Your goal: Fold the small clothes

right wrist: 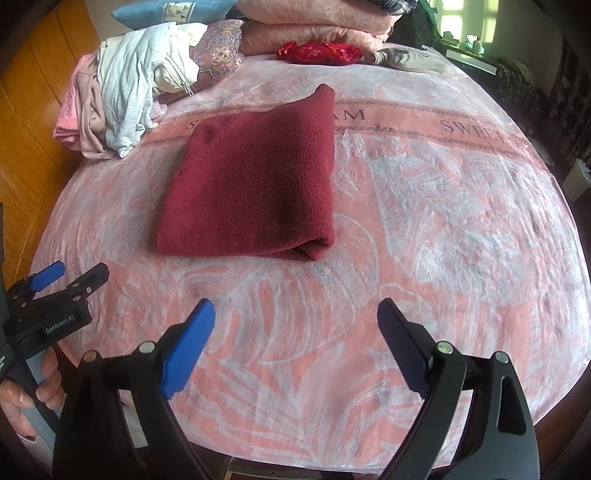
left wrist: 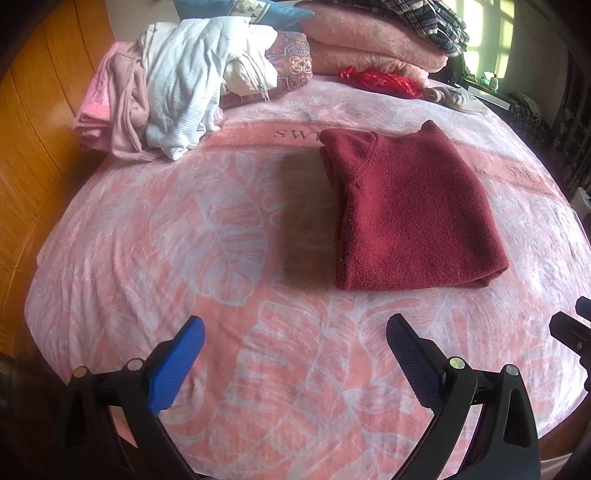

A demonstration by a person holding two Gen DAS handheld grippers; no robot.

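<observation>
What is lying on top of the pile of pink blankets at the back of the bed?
On the pink blankets lies a dark plaid cloth, and a blue cushion leans at their left end. Whatever lies farther back is outside the picture.

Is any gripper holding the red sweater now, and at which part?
Nothing is held. Left gripper and right gripper are open, clear of the folded sweater.

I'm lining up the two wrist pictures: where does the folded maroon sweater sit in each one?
Left wrist view: folded maroon sweater lies right of centre on the pink bedspread.
Right wrist view: the sweater lies left of centre, beyond both open grippers.
Shared landmark: the pile of unfolded clothes at upper left in both.
</observation>
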